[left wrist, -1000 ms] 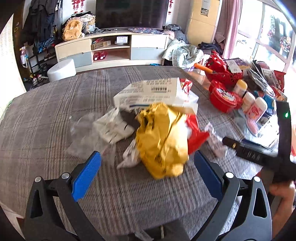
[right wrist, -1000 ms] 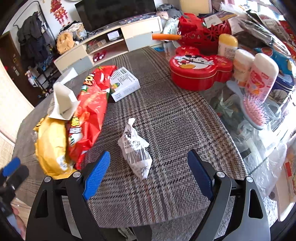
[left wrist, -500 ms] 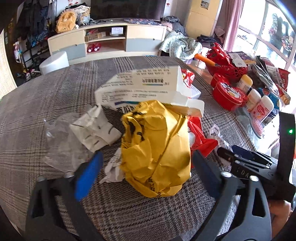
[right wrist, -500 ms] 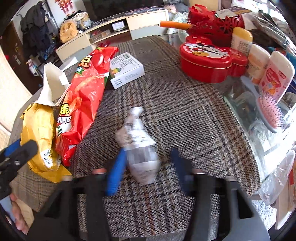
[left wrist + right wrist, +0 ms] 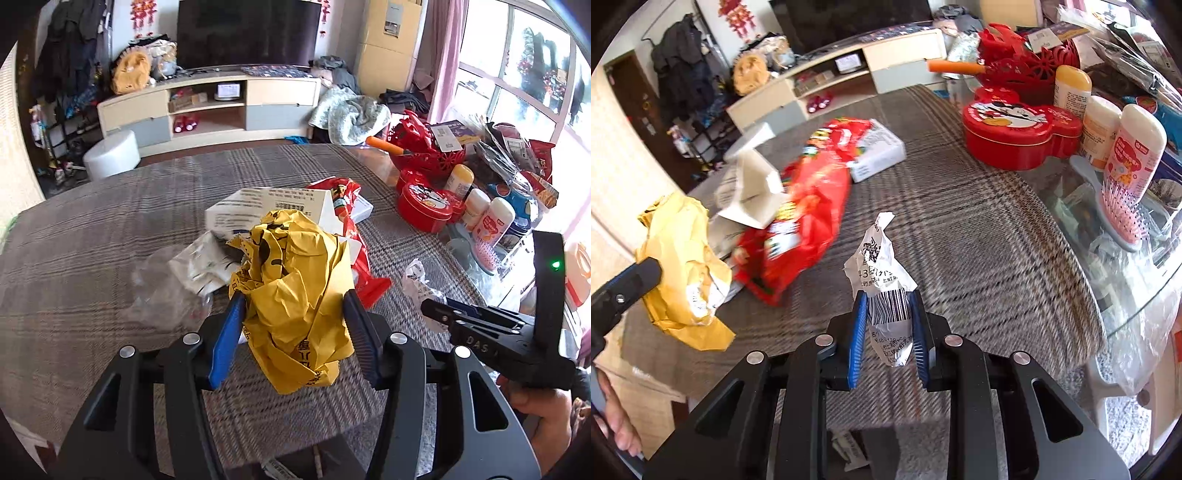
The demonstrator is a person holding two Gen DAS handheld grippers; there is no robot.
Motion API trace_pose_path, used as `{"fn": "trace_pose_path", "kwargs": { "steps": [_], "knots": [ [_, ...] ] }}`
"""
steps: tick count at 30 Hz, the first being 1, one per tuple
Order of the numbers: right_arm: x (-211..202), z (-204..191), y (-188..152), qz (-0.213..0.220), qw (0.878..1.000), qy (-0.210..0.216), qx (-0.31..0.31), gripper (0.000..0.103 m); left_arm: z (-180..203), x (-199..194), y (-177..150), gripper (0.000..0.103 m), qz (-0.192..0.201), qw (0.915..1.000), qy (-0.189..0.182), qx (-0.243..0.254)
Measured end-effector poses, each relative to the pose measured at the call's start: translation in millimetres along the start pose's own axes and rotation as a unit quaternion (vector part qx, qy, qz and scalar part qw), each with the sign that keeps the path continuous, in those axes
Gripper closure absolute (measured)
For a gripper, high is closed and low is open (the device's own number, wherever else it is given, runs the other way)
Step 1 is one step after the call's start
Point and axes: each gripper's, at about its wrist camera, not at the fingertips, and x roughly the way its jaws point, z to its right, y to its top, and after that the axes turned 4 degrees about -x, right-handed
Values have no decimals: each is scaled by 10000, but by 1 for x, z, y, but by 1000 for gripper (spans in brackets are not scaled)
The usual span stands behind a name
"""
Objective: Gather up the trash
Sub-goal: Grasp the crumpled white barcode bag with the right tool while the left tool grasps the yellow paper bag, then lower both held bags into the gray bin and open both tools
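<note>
A crumpled yellow bag (image 5: 295,280) is squeezed between the blue pads of my left gripper (image 5: 293,299), whose jaws are closing on it; the bag hangs a little above the plaid tablecloth (image 5: 110,229). In the right wrist view my right gripper (image 5: 887,295) is closing on a crumpled white wrapper (image 5: 882,266) with a barcode, both pads pressing it. More trash lies behind: a red snack bag (image 5: 809,206), a torn white carton (image 5: 266,203), crumpled white paper (image 5: 199,262) and clear plastic film (image 5: 162,288).
To the right stand a red tin (image 5: 1015,125), several bottles (image 5: 1134,147), a pink hairbrush (image 5: 1123,218) and a red basket (image 5: 424,144) on the glass table edge. A small white box (image 5: 879,151) lies behind the snack bag. A TV cabinet (image 5: 207,107) lines the far wall.
Both grippers went from wide open to closed: the left onto the yellow bag, the right onto the white wrapper. Both items now sit raised off the cloth.
</note>
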Motion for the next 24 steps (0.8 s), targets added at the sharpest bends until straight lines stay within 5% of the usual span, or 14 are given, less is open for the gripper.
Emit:
{"fn": "trace_pose_path", "kwargs": {
  "steps": [14,24],
  "knots": [
    [-58,-58,-81,200,9978,59,-626,79,-30,-86,-129,51,-8,9989,128,-445],
    [-34,-80,-158,-422,9956,294,-784,79,-44,-76,-218,51,-496,9959,220,-718]
  ]
}}
